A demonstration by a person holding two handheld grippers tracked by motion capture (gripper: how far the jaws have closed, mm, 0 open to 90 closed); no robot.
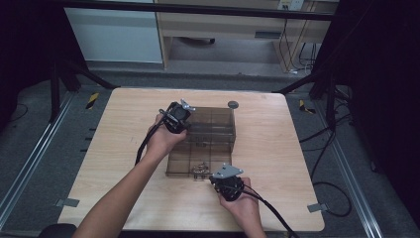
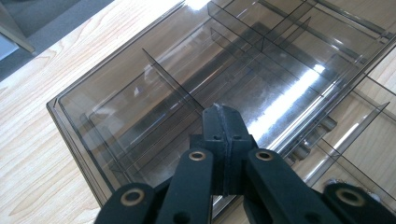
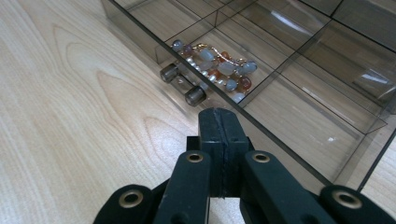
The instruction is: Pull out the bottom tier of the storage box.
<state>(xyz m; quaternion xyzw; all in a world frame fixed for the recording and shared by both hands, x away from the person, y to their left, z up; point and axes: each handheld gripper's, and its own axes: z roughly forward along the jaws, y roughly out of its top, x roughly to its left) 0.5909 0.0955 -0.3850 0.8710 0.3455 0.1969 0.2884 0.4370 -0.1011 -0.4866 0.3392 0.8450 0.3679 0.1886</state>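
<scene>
**Two closed claws at a smoked plastic organiser box**

Black jaws pressed flat together, gripping nothing, fill the foreground of the right gripper view: the right claw [image 3: 218, 122] hovers over bare wood just short of the near wall of the organiser box [image 3: 299, 93]. Directly ahead of its tip, and a little to the left, a beaded bracelet [image 3: 217, 67] of grey, orange and pearl-coloured beads lies in one of the box's front compartments, tight against that wall. Two small dark cylinders [image 3: 183, 84], seemingly the box's clasp, sit on the outer face of the wall, between the claw and the bracelet.

From the high view, the right claw [image 1: 214, 179] is held in a hand at the front edge of the open tray, with the bracelet [image 1: 200, 167] just beyond it. The left claw [image 1: 187, 118] sits farther back, at the left end of the raised lid [image 1: 213, 121], its hand [image 1: 163, 140] wrapped around the body and a cable trailing off toward the forearm.

The left gripper view shows that claw [image 2: 223, 125] equally shut and empty, its tip touching or nearly touching the lid's [image 2: 154, 88] transparent panel; which cannot be told. Divider ribs run away from the tip across the glossy surface, and the light-wood desk [image 2: 32, 126] spreads out to the left of the claw.

A small round grey disc [image 1: 233, 104] rests on the desk beyond the box, well apart from both claws.
</scene>
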